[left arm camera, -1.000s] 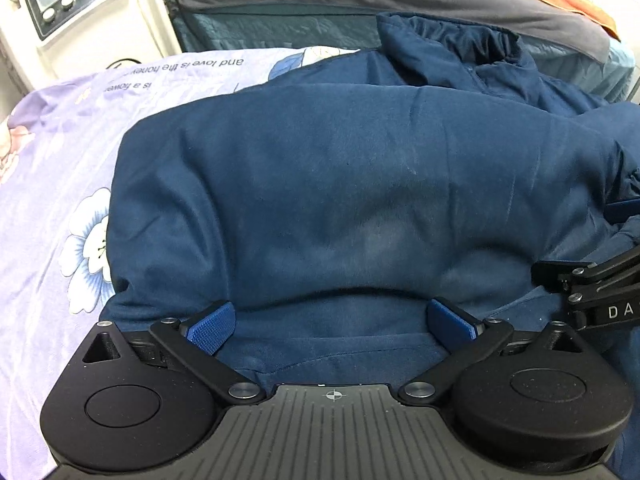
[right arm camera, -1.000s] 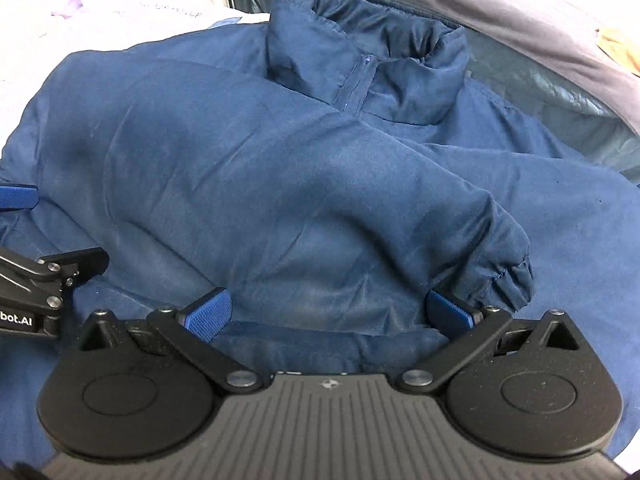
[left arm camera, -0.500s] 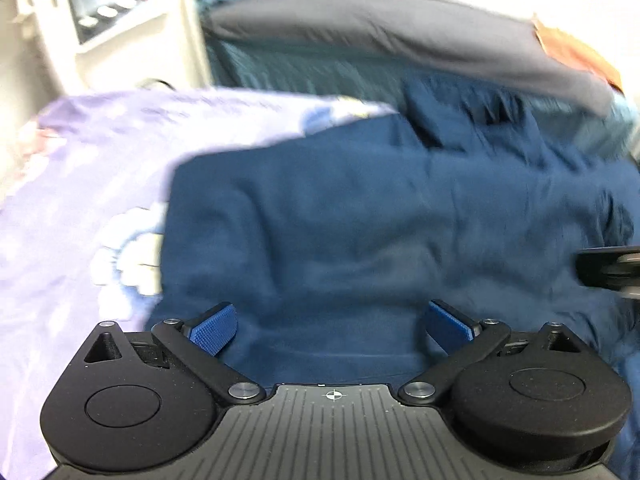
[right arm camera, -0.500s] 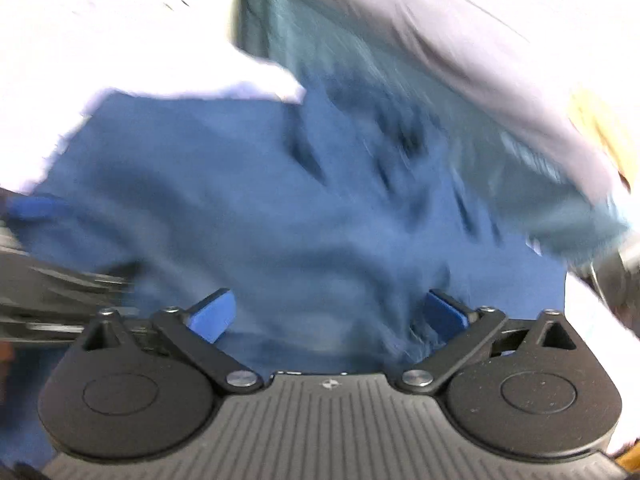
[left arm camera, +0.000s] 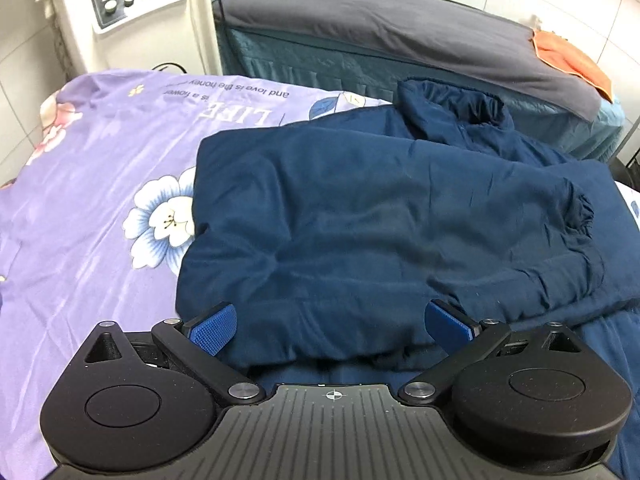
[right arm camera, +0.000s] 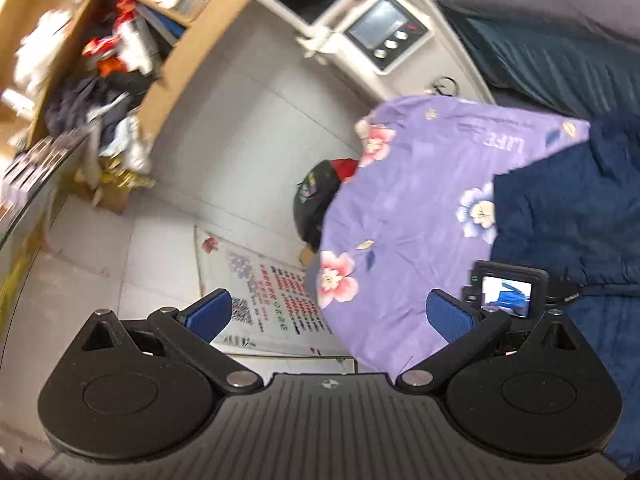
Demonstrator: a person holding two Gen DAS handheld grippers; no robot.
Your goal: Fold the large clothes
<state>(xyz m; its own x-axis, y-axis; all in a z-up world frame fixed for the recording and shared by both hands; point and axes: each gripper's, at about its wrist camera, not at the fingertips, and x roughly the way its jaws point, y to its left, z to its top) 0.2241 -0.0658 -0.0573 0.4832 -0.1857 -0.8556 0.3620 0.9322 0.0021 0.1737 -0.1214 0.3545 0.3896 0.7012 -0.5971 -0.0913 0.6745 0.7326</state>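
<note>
- Two grippers, both w/ jaws spread, holding nothing.
- Navy jacket (left arm camera: 380,216) lies on purple floral sheet (left arm camera: 92,216), sleeve folded across body, collar at far end.
- Step, I'd judge: between folds; next likely needs grabbing hem nr left gripper (left arm camera: 330,322).
- Right gripper (right arm camera: 330,314) is turned away, off sheet edge, pointing at floor.

Navy jacket (left arm camera: 380,232); lilac sheet (left arm camera: 92,200), white flowers.
</note>
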